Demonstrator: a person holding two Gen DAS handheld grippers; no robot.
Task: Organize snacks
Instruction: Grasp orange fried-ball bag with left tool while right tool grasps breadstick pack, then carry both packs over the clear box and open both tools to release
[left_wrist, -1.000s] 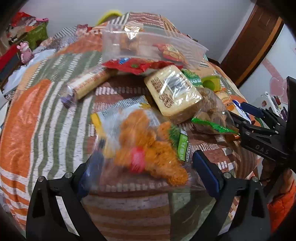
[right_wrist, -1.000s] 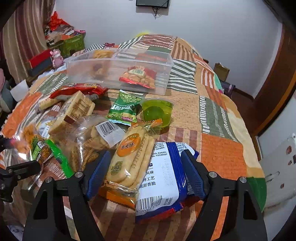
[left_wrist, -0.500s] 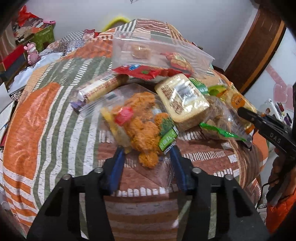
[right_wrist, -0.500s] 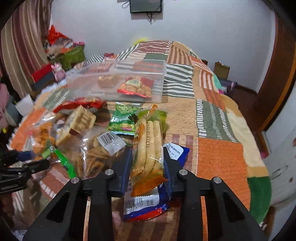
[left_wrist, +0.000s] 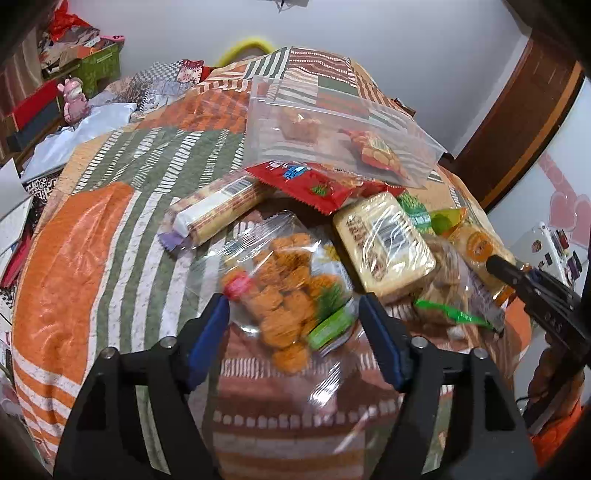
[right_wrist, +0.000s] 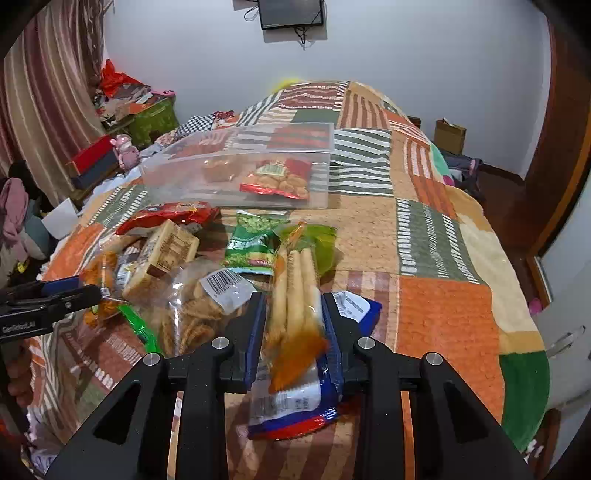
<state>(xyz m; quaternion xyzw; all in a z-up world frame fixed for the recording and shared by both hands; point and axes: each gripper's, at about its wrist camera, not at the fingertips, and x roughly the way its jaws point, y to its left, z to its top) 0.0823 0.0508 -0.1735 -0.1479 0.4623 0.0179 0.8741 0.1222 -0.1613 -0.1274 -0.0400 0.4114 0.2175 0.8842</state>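
My left gripper (left_wrist: 293, 314) is shut on a clear bag of orange fried snacks (left_wrist: 284, 295), its blue pads pressing the bag's two sides. My right gripper (right_wrist: 293, 310) is shut on a clear pack of long biscuit sticks (right_wrist: 293, 291) and holds it upright above a blue and white packet (right_wrist: 295, 402). A clear plastic bin (right_wrist: 243, 166) stands further back on the bed with a red snack bag (right_wrist: 277, 179) inside. The bin also shows in the left wrist view (left_wrist: 332, 136).
On the patchwork quilt (right_wrist: 443, 314) lie a wrapped cracker block (left_wrist: 384, 243), a biscuit roll (left_wrist: 218, 210), a red packet (left_wrist: 314, 186), a green packet (right_wrist: 255, 240), a green jelly cup (right_wrist: 321, 243) and a clear cookie bag (right_wrist: 199, 306). Clutter lines the left side.
The left gripper's jaws stand wider on the orange snack bag, which is closer. The right gripper has lifted the biscuit sticks a little higher, still shut.
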